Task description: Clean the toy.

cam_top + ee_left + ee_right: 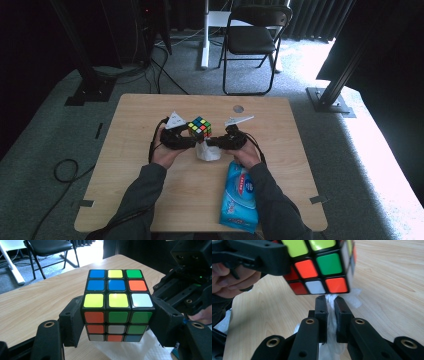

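Two grippers met over the middle of the wooden table (150, 165). The left gripper (117, 320) had its jaws clamped on the sides of a colour cube (117, 305), held above the tabletop. The right gripper (330, 305) had its jaws pinched on a white tissue (331, 322), whose top edge sat just under the cube's lower face at 12 o'clock from the jaws; the tissue's lower part was cut off by the jaws and frame. In the high view the cube's underside and the tissue's grip point were hard to make out behind both hands. A blue wipes pack (240, 195) lay at 5 o'clock from the cube, partly covered by the right sleeve (280, 205). A black folding chair (252, 40) stood beyond the table at 12 o'clock.
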### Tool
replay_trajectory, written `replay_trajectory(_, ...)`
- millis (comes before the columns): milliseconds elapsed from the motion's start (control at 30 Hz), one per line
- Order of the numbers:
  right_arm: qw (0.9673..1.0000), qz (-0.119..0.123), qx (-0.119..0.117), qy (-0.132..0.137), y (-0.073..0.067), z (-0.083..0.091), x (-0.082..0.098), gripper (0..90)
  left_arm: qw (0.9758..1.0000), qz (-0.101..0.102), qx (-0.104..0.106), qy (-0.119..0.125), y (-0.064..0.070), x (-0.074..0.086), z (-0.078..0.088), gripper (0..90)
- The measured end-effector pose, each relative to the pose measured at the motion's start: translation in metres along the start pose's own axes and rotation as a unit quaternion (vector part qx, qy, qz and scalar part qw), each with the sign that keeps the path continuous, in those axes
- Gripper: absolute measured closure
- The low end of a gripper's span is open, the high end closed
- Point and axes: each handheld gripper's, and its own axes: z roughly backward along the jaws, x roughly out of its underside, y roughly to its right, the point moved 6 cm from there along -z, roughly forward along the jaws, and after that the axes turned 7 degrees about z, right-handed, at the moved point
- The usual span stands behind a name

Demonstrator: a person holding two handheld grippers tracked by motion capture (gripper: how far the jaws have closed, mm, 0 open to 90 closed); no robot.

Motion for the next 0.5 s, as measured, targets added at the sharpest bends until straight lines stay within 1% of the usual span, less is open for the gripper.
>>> replay_trajectory(200,0.9998,0.012,-0.018,-0.003,-0.0055,-0.0024,-0.0001,83.3,1.0000,0.001,-0.001,0.000,-0.0005,-0.0007,-0.0004,34.4)
replay_trajectory(333,0.9995,0.017,-0.026,-0.003,-0.0081,-0.0037,-0.0007,83.2,1.0000,0.001,-0.001,0.000,-0.0003,-0.0014,0.0000,34.4)
replay_trajectory(400,0.9996,0.019,-0.023,-0.002,-0.0081,-0.0041,-0.0009,83.2,1.0000,0.001,-0.001,0.000,-0.0003,-0.0015,0.0002,34.4)
replay_trajectory(500,0.9998,0.013,-0.012,0.002,-0.0052,-0.0032,-0.0017,83.2,1.0000,0.000,-0.001,0.001,0.0001,-0.0017,0.0004,34.4)
